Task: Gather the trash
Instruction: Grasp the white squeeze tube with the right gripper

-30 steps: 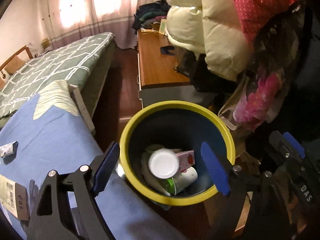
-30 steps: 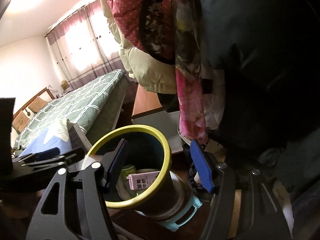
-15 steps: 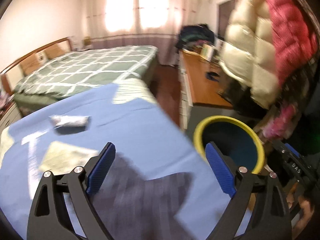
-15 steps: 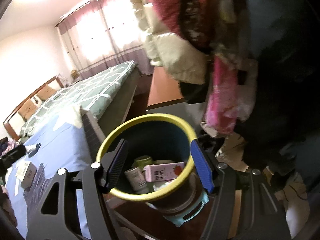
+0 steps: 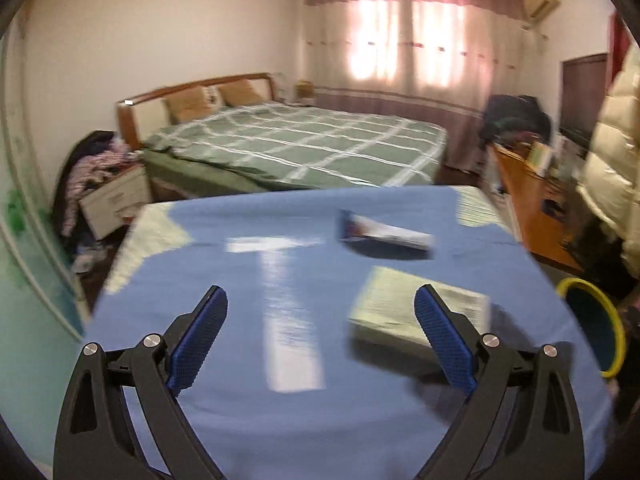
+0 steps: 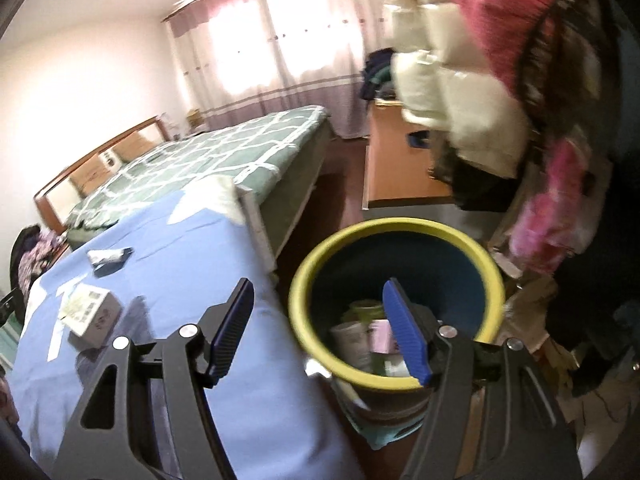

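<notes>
A blue-covered table [image 5: 248,408] carries a flat pale carton [image 5: 400,312] and, farther back, a crumpled white and blue wrapper [image 5: 384,234]. My left gripper [image 5: 320,336] hovers over the table with its jaws still opening and nothing between them; the carton lies just beyond its right finger. In the right wrist view the same carton [image 6: 94,314] and wrapper [image 6: 108,256] lie at left. My right gripper [image 6: 320,330] stands open and empty over the gap between the table edge and a yellow-rimmed dark bin [image 6: 320,264] that holds a cup, a pink carton and other trash.
A green checked bed [image 5: 304,148] stands behind the table. A wooden desk [image 6: 396,164] and hanging coats [image 6: 460,92] crowd the right side above the bin [image 5: 580,288]. A bedside cabinet with piled clothes [image 5: 100,184] is at left.
My left gripper swung left from above the bin to over the table and opened wider. My right gripper also shifted left, so the bin now sits at its right finger.
</notes>
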### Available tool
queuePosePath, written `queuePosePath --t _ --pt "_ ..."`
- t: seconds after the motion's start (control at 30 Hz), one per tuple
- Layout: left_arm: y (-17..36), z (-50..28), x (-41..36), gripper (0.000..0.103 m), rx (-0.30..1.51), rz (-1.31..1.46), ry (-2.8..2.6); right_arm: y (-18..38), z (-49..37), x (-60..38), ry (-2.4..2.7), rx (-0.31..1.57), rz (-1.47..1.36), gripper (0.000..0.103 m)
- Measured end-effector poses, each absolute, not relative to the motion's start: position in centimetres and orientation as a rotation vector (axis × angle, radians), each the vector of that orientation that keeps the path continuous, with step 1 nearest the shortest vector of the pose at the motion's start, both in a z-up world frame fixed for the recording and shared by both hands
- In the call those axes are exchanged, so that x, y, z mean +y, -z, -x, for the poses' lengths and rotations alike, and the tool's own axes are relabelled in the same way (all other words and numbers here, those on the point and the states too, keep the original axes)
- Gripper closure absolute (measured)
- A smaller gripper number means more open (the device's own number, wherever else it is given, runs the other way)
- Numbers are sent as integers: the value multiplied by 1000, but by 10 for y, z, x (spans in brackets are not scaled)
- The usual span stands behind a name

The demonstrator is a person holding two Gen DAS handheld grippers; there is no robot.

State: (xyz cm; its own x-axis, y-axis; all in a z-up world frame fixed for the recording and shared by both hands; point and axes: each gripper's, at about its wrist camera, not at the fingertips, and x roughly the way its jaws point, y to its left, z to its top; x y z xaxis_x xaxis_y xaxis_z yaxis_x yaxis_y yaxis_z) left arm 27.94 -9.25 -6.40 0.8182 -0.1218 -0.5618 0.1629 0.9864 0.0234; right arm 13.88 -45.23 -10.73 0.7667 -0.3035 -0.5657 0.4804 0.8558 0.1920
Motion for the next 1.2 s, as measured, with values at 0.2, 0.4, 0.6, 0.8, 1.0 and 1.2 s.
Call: queuePosePath --t 0.2,0.4,0.6,0.8,1.0,1.2 --pt "79 -300 -23 10 580 -71 -10 87 -186 -400 296 555 -258 39" --pt "97 -304 14 10 586 -12 -101 72 -259 -348 127 602 -185 39" --pt "100 -304 26 8 593 38 -144 86 -349 -315 -8 708 -90 39" --pt "103 -306 23 8 593 24 -144 110 -408 -295 -87 807 68 39" --pt "101 -304 20 8 584 15 -144 136 -444 -283 -139 920 162 39" --pt "103 -304 15 8 592 3 -137 147 -462 -278 -162 934 202 34"
